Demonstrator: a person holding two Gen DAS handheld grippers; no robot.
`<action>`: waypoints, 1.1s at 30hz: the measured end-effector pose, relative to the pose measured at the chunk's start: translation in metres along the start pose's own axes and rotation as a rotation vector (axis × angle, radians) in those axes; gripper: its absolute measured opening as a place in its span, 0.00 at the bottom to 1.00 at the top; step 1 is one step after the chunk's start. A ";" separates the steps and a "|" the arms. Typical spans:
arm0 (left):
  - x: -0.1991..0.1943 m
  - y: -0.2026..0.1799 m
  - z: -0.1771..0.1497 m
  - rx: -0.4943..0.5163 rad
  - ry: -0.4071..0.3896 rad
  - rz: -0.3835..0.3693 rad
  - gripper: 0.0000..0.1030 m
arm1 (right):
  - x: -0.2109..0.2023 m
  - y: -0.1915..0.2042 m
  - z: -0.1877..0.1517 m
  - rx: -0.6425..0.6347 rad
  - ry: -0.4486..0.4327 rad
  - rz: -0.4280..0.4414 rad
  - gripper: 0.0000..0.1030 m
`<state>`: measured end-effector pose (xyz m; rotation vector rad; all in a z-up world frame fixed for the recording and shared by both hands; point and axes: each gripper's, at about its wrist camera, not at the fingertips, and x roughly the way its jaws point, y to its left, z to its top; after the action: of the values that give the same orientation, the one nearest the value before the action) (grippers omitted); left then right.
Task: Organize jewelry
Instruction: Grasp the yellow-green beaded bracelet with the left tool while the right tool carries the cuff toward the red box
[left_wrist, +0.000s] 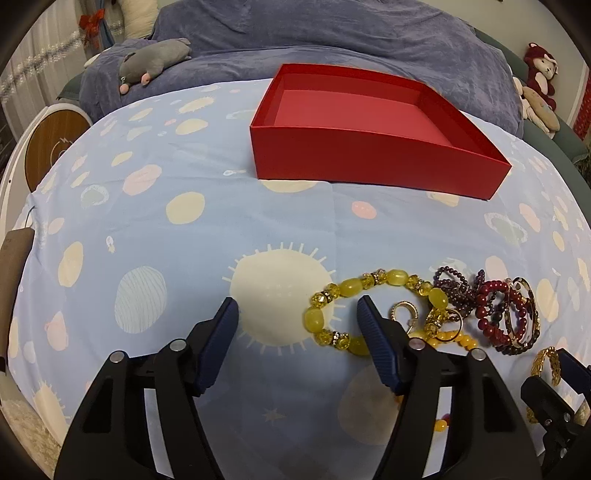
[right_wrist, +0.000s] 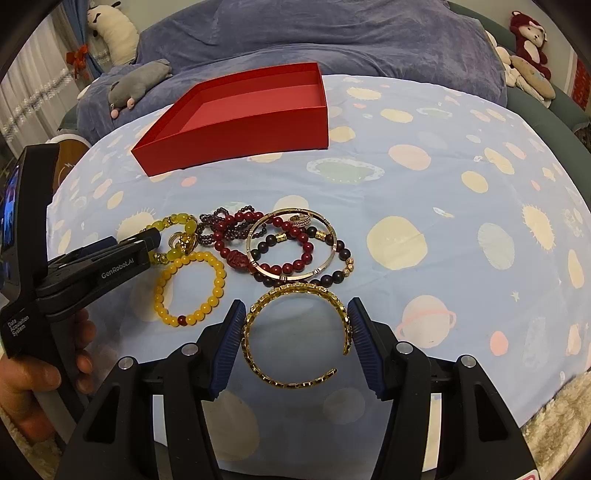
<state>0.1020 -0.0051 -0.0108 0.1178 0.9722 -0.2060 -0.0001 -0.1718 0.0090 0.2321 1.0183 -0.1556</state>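
Blue cloth (left_wrist: 177, 206) with pale yellow suns and round planets covers the bed in the left wrist view, and a rumpled purple blanket (left_wrist: 332, 33) lies behind it. An open red cardboard box (left_wrist: 369, 162) sits on the cloth, well back from the jewelry. The left gripper (left_wrist: 297, 314) points down at a bracelet of big yellow beads (left_wrist: 354, 286). Its jaws stand partly apart with one side of the bracelet between them; the right jaw lies over the beads, and the left jaw is on bare cloth, not touching them. A heap of dark red and purple bead bracelets (left_wrist: 495, 306) lies just to the right.

Over in the right wrist view, the same red box (right_wrist: 243, 125) sits far back on the left. The right gripper (right_wrist: 297, 317) has its jaws partly apart around an open gold chain-link bangle (right_wrist: 295, 332), one jaw touching each side. A hand (right_wrist: 37, 376) at the left edge holds the other gripper by the yellow beads. Between them lies a ring of small round yellow beads (right_wrist: 190, 288).
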 end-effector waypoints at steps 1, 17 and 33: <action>0.000 -0.002 0.000 0.008 -0.004 0.001 0.53 | 0.000 0.000 0.000 0.004 0.002 0.003 0.54; -0.046 0.004 0.008 -0.022 -0.067 -0.117 0.09 | -0.024 0.001 0.008 0.001 -0.047 0.025 0.54; -0.112 -0.014 0.095 0.067 -0.200 -0.236 0.09 | -0.050 0.003 0.091 -0.047 -0.116 0.109 0.54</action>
<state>0.1147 -0.0231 0.1348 0.0427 0.7787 -0.4593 0.0503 -0.1917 0.0978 0.2321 0.8912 -0.0455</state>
